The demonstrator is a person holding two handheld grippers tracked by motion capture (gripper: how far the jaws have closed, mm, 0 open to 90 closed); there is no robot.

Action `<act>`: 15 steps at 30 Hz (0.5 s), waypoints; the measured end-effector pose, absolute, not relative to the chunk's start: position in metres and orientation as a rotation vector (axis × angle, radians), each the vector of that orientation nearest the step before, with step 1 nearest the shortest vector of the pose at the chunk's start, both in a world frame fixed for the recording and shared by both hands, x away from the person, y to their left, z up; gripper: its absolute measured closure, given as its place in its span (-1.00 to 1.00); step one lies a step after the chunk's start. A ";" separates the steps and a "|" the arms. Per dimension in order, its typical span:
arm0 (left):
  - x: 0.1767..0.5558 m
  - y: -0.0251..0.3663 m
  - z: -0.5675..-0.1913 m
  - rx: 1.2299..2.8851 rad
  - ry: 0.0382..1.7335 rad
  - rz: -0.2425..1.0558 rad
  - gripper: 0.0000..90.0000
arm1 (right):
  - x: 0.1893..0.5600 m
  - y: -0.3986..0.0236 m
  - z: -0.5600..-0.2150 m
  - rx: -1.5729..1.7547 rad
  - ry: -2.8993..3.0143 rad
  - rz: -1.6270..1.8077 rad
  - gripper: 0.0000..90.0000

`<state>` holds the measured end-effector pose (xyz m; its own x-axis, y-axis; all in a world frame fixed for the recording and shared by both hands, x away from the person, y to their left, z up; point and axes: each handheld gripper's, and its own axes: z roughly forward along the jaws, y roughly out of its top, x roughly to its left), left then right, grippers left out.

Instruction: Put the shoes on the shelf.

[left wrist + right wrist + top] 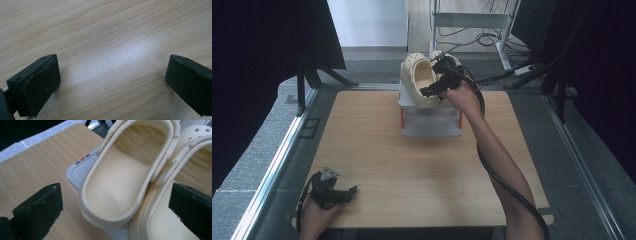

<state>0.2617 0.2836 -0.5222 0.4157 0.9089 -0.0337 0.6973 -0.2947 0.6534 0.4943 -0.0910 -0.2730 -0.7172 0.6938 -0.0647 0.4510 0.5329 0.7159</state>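
Two cream clogs sit side by side on a light grey stand [432,122] at the far middle of the wooden table [412,165]. The left clog [417,80] [117,187] lies with its heel toward me and overhangs the stand's edge [77,170]. The other clog [451,58] [160,220] is pressed against its right side. My right gripper [434,77] [115,207] hovers at the clogs' heels, jaws wide open, pads clear of the left clog's heel between them. My left gripper [349,192] [112,82] rests open near the front left corner, with bare tabletop [100,37] between its jaws.
The right forearm and its thick black cable [507,185] stretch across the table's right half. Black curtains flank the table on both sides. A metal frame with cables [472,22] stands on the floor behind the stand.
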 end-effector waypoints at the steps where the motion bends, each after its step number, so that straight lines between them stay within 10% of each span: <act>1: 0.262 0.284 -0.522 2.082 1.355 0.462 -1.00 | 0.491 -0.093 -0.273 0.942 2.440 1.002 -1.00; 15: 0.262 0.283 -0.523 2.079 1.357 0.471 -1.00 | 0.460 -0.119 -0.281 0.896 2.478 1.043 -1.00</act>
